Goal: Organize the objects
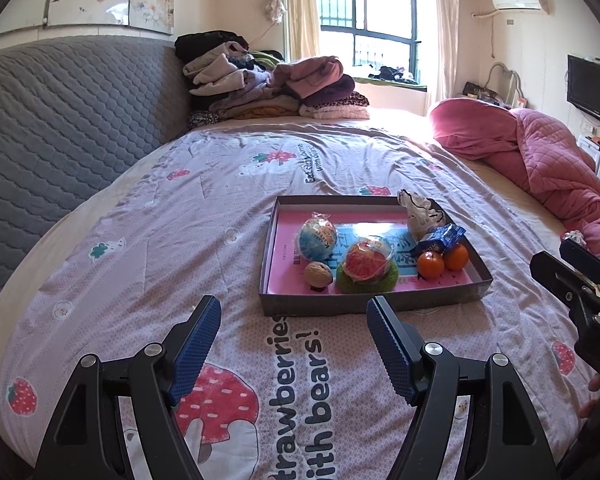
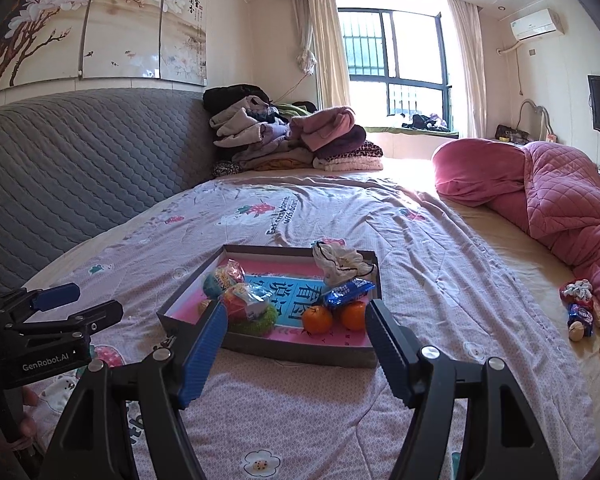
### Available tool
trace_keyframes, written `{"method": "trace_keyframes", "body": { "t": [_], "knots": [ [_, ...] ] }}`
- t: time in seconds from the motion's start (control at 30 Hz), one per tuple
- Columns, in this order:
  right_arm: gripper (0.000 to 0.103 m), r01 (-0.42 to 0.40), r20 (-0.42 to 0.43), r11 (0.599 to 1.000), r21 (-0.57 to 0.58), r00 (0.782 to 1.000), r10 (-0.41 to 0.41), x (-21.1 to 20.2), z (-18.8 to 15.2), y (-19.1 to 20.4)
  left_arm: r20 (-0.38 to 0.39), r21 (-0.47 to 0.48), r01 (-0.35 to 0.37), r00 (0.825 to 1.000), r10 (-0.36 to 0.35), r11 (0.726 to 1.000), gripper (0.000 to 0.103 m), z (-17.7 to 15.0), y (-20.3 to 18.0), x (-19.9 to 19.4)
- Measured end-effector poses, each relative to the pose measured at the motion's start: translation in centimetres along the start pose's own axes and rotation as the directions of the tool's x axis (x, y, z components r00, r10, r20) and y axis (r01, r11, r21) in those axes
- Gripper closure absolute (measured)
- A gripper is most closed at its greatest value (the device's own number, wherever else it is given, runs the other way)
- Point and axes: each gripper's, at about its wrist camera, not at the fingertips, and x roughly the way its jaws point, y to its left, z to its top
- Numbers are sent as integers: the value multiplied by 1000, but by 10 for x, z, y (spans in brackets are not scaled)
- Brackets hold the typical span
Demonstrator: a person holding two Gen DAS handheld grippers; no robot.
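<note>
Left gripper (image 1: 294, 316) hovers low over the quilt (image 1: 180, 240), jaws spread wide, nothing between them; right gripper (image 2: 294, 320) likewise wide apart and empty, aimed at the near edge of the tray (image 2: 300, 350).

Working left to right across the tray in the left wrist view: walnut (image 1: 318, 274) at the near left, hard and rounded, we judge it light and prone to roll, so pinch across its middle; blue wrapped ball (image 1: 317, 239) just behind, crinkly film, probably slippery; red wrapped ball (image 1: 367, 260) resting on a green scrubber (image 1: 384, 282), the scrubber soft and compressible; two oranges (image 1: 430, 265) touching each other at the near right, firm but bruisable, so a gentle squeeze across the widest part; blue snack packet (image 1: 440, 238) just behind them, light, crushable, best taken by its crimped end; white cloth bundle (image 1: 418, 212) in the far right corner, limp, take it by a bunched fold.

Further right, in the right wrist view, loose items (image 2: 580, 312) lie on the bed beside the pink duvet (image 2: 560, 196), well apart from the tray; these likely want gathering; too small to identify surely.
</note>
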Motion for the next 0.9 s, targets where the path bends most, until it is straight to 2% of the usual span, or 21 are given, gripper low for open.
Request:
{"method": "trace_keyframes", "body": {
  "t": [0.33,0.63,0.9],
  "knots": [
    [32,26,-88,1000,16,996,-25,26,-28,-5,-32,0,-13,999,13,1000,27,-24,-1,16],
    [32,59,-196,998,25,979,-53,49,-61,-11,-76,-4,-21,997,21,1000,27,-46,2,40],
    [32,85,-239,995,45,968,-72,57,-79,-17,-90,6,-7,996,7,1000,27,-57,0,53]
  ]
}}
